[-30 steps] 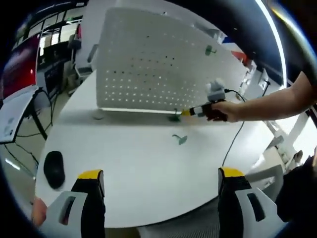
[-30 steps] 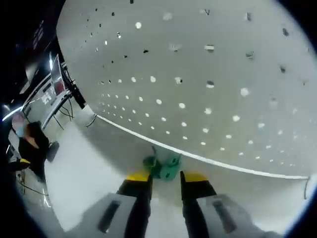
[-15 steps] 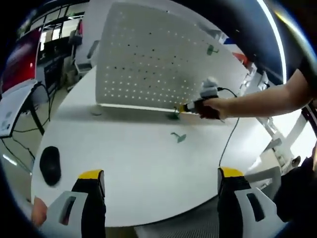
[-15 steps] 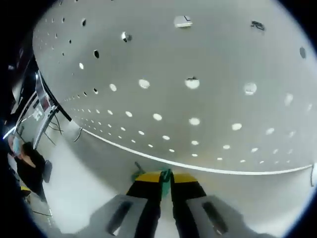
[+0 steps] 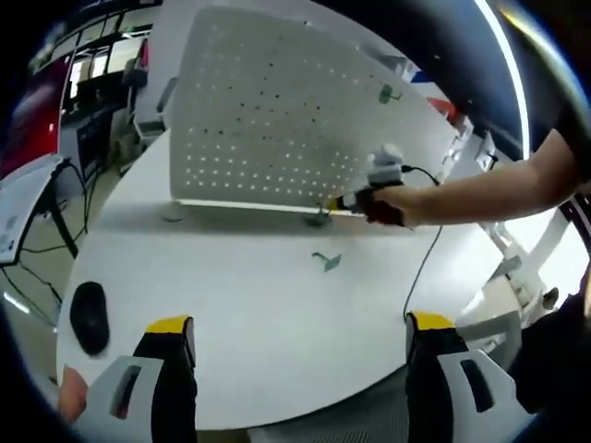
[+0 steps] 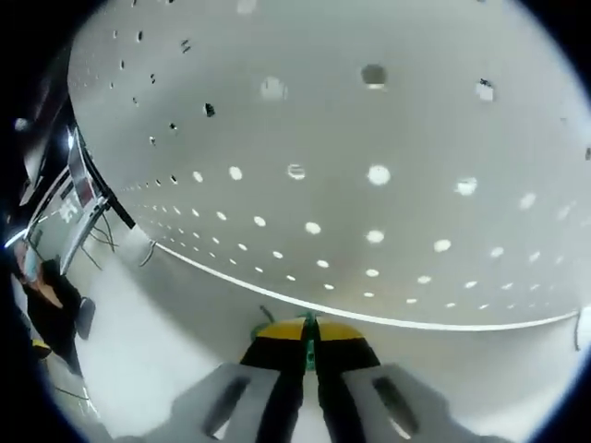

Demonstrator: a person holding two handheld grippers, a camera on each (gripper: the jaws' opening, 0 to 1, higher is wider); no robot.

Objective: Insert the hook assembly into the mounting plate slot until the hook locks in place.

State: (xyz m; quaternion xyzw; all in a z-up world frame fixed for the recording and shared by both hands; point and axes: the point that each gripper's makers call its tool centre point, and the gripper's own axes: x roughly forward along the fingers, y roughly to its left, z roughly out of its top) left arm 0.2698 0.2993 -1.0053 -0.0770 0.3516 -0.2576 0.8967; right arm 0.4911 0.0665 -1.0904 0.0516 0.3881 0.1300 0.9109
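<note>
Here my right hand-held gripper [image 6: 308, 334] pinched the green hook [image 6: 308, 329] low beside the white hole board [image 6: 388, 120]; my left hand-held gripper [image 5: 300, 334] hung spread. The thin hook could slip sideways and miss its hole.

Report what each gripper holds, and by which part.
The right gripper is shut on a green hook; the held part is hidden. The left gripper is open, holding nothing.

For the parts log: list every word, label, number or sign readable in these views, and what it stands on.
No text can be read.
White pegboard: holes only, no markings.
Red screen and papers at the left edge: too blurred to read.
Green hook in the right claw: unmarked.
</note>
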